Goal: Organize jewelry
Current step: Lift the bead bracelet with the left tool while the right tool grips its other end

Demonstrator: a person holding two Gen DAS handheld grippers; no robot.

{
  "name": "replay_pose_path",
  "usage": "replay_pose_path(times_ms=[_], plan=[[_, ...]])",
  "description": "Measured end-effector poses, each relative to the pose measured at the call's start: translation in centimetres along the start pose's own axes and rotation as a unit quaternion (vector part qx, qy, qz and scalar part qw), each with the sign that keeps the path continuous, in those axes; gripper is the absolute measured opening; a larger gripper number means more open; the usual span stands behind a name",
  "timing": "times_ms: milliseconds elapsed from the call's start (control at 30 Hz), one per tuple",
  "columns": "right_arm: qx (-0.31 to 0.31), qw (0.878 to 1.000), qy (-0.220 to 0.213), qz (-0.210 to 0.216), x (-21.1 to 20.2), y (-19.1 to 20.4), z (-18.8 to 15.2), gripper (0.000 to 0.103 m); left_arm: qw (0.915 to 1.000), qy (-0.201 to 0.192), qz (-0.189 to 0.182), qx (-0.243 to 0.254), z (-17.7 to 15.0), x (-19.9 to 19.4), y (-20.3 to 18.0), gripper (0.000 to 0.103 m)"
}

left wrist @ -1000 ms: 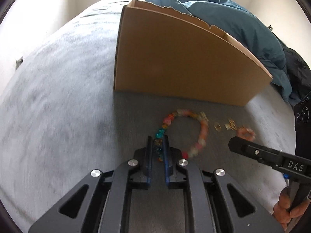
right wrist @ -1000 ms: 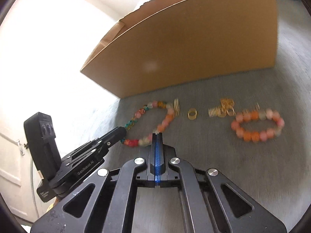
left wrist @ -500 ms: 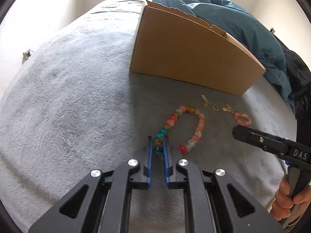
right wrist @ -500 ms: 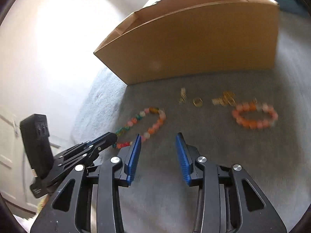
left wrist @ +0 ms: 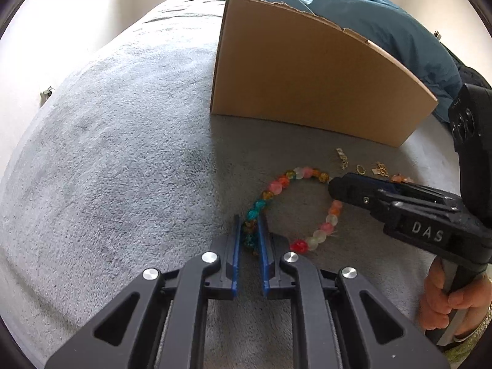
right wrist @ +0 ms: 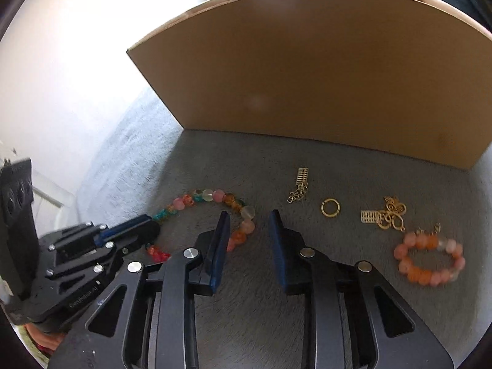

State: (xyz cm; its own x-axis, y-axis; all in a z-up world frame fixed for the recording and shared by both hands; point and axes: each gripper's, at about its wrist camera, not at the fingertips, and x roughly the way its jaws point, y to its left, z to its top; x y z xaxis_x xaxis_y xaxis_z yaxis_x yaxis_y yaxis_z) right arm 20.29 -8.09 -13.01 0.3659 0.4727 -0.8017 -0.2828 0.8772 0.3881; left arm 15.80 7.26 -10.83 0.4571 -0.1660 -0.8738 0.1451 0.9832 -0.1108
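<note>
A bracelet of multicoloured beads (left wrist: pixel 303 172) lies in a loop on the grey blanket (left wrist: pixel 123 153). My left gripper (left wrist: pixel 248 218) is shut on the teal and amber beads at its near end. In the right wrist view the same bracelet (right wrist: pixel 212 195) curves from the left gripper (right wrist: pixel 152 227) to my right gripper (right wrist: pixel 249 213). The right jaws are closing; pink and orange beads lie between them, close to the left finger, and the pads do not press. A pink and orange bracelet (right wrist: pixel 421 275) lies further right.
A tall cardboard box (right wrist: pixel 307 77) stands just behind the jewellery. Small gold pieces lie in a row before it: a chain charm (right wrist: pixel 303 178), a ring (right wrist: pixel 323 208) and a butterfly pendant (right wrist: pixel 392 215). A blue duvet (left wrist: pixel 369 9) is heaped behind the box.
The right gripper went from shut to open, rolled, and moved left over the multicoloured bracelet's far side. The left gripper kept its hold on the beads.
</note>
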Motion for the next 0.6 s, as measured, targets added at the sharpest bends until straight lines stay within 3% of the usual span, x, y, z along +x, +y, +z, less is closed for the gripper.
replay_pose_path(times_ms=[367, 600], plan=[[-0.070, 0.997, -0.010, -0.018, 1.0, 1.4, -0.7, 0.008, 0.9991, -0.004, 0.039, 0.017, 1.0, 1.8, -1.8, 0.011], [-0.064, 0.997, -0.040, -0.022, -1.1, 2.1, -1.4, 0.008, 0.9971, -0.027, 0.066, 0.026, 1.5, 0.5, -3.6, 0.009]])
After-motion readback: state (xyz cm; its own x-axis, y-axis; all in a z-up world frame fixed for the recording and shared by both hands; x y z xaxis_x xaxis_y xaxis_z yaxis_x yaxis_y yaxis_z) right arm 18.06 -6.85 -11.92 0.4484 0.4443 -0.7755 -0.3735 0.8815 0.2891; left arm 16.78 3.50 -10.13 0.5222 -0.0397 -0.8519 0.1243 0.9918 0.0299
